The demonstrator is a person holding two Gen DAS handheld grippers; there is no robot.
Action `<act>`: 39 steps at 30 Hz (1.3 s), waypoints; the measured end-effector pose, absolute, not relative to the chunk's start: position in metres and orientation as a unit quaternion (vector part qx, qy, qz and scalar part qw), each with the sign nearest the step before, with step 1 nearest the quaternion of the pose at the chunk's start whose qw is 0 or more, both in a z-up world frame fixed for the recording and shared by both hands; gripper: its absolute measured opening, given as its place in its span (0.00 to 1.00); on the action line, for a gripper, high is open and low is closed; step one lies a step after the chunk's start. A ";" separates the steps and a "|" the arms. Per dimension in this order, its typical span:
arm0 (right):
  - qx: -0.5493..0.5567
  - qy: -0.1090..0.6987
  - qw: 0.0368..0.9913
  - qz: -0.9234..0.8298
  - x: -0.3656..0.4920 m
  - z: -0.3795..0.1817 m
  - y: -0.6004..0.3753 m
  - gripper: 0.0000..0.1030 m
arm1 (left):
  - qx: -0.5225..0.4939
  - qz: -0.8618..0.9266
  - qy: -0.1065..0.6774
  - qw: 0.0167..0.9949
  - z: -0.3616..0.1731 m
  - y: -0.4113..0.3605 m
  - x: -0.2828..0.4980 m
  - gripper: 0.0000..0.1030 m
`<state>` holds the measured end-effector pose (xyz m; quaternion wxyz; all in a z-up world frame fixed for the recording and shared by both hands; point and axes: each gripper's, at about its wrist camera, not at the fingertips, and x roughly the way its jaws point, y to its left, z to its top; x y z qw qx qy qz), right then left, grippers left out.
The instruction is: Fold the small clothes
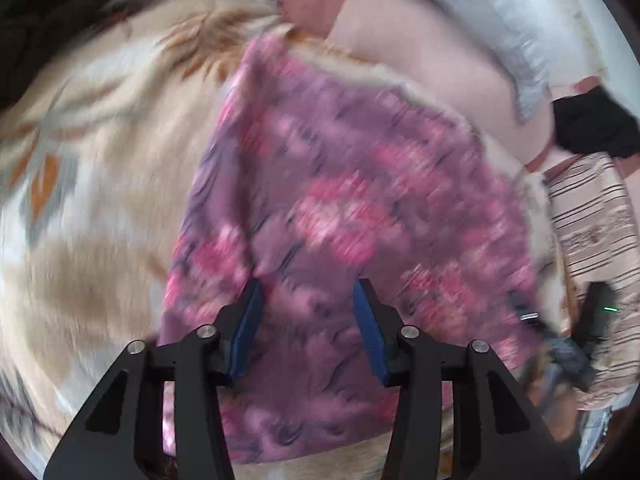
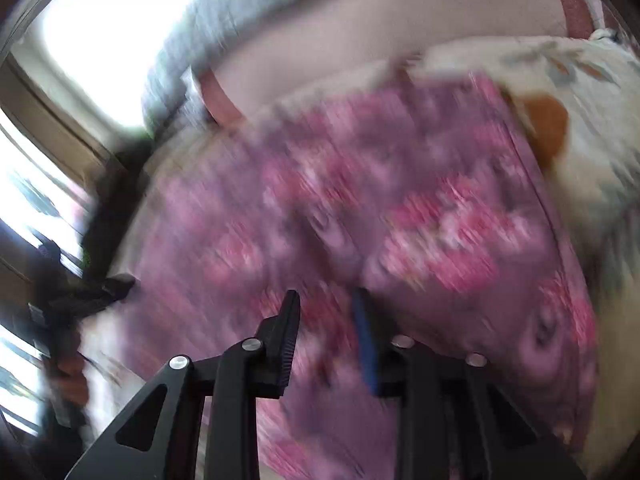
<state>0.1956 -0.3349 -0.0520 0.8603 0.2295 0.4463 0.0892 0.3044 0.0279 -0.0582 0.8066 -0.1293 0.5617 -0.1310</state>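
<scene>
A home bedroom: patterned blanket, pillow, window.

purple floral cloth motion-blurred, print smeared, near edge hidden behind left tongs

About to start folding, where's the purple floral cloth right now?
The purple floral cloth lies spread on the beige blanket, centre of both views.

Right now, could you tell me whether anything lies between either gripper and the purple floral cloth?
Nothing visible does. The left gripper and right gripper are both open directly above the purple floral cloth, which lies spread on the beige blanket.
</scene>
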 end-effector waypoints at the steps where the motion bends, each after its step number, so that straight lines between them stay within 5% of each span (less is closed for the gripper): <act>1: 0.274 0.426 0.858 0.084 0.182 -0.045 -0.347 0.25 | -0.132 -0.130 0.557 0.810 -0.053 0.031 0.299 0.41; 5: 0.366 0.354 0.860 -0.036 0.123 -0.037 -0.405 0.45 | -0.185 -0.148 0.554 0.798 -0.038 0.050 0.281 0.44; 10: 0.396 0.377 0.832 -0.097 0.098 -0.069 -0.421 0.46 | -0.190 -0.129 0.587 0.776 -0.061 0.046 0.270 0.45; 11: 0.390 0.372 0.837 -0.092 0.099 -0.066 -0.419 0.39 | -0.192 -0.126 0.584 0.778 -0.061 0.047 0.266 0.45; 13: 0.395 0.358 0.844 -0.057 0.102 -0.056 -0.417 0.08 | -0.192 -0.123 0.585 0.778 -0.054 0.046 0.260 0.46; 17: 0.377 0.318 0.867 -0.067 0.094 -0.038 -0.421 0.07 | -0.202 -0.124 0.593 0.770 -0.063 0.052 0.256 0.47; 22: 0.409 0.378 0.826 -0.086 0.096 -0.083 -0.438 0.07 | -0.201 -0.122 0.600 0.765 -0.061 0.055 0.255 0.46; 23: 0.417 0.377 0.823 -0.088 0.094 -0.079 -0.439 0.16 | -0.197 -0.118 0.603 0.764 -0.057 0.055 0.251 0.47; 33: 0.346 0.377 0.857 -0.068 0.049 -0.017 -0.408 0.16 | -0.164 -0.100 0.588 0.786 -0.017 0.034 0.202 0.47; 39: 0.288 0.385 0.875 -0.050 0.026 0.015 -0.387 0.26 | -0.092 -0.081 0.545 0.829 0.012 0.011 0.165 0.60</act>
